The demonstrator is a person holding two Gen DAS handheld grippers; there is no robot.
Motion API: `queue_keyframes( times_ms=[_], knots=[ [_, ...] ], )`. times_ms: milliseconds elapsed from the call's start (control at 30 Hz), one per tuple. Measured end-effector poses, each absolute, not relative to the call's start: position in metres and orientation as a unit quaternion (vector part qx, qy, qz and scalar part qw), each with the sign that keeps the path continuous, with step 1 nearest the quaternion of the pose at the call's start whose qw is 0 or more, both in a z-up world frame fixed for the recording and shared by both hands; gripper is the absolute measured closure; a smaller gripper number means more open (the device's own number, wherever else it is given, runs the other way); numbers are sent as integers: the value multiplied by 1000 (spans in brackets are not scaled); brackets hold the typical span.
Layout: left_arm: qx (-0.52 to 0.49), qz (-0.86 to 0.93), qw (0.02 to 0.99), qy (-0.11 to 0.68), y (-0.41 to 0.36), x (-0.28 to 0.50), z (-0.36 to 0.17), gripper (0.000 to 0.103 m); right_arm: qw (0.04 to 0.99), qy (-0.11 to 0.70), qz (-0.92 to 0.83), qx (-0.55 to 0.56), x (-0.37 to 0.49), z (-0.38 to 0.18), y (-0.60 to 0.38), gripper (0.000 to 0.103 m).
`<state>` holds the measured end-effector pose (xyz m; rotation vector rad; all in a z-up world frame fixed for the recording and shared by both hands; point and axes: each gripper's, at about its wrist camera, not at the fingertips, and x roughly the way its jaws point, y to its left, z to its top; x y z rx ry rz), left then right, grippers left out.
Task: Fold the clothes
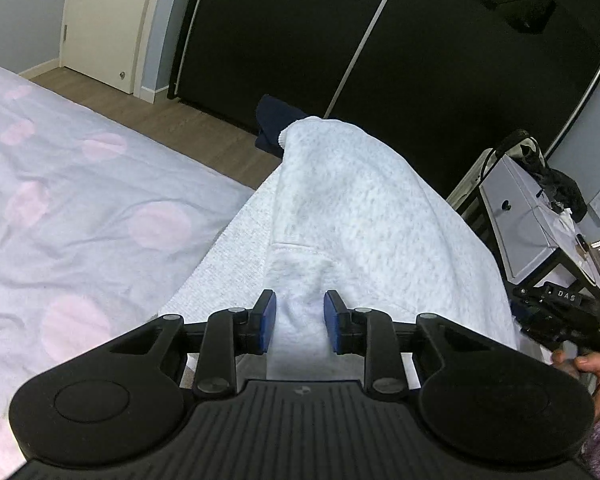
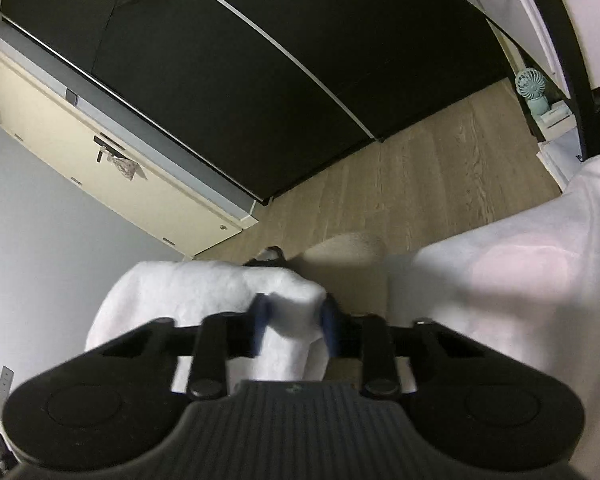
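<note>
Both jaws pinched on white garment (image 1: pixel 340 208) folds

Both wrist views look closely down at garment (image 1: pixel 340 208).

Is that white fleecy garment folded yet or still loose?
Loose: the white garment hangs bunched between both grippers, lifted off the bed.

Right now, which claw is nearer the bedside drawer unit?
Right. The right claw sits just below the drawer unit; the left claw is further off, with the grey garment between.
</note>
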<state>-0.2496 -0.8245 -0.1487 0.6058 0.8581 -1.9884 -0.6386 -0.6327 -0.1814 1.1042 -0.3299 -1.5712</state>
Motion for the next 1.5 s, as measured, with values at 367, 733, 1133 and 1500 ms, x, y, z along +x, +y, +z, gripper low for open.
queue_keyframes(
  times_ms=[367, 733, 1133, 1500],
  knots=[
    [233, -799, 435, 343, -827, -269, -139, 85, 591, -20, -730, 343, -619, -73, -688, 92],
    [300, -797, 429, 301, -839, -281, -151, 94, 533, 56, -741, 405, -616, -141, -715, 89],
    [254, -829, 442, 230, -826, -277, -99, 89, 564, 87, -752, 330, -557, -61, -637, 76],
    [268, -822, 435, 251, -870, -313, -133, 89, 605, 112, -719, 323, -456, -105, -685, 77]
  ],
)
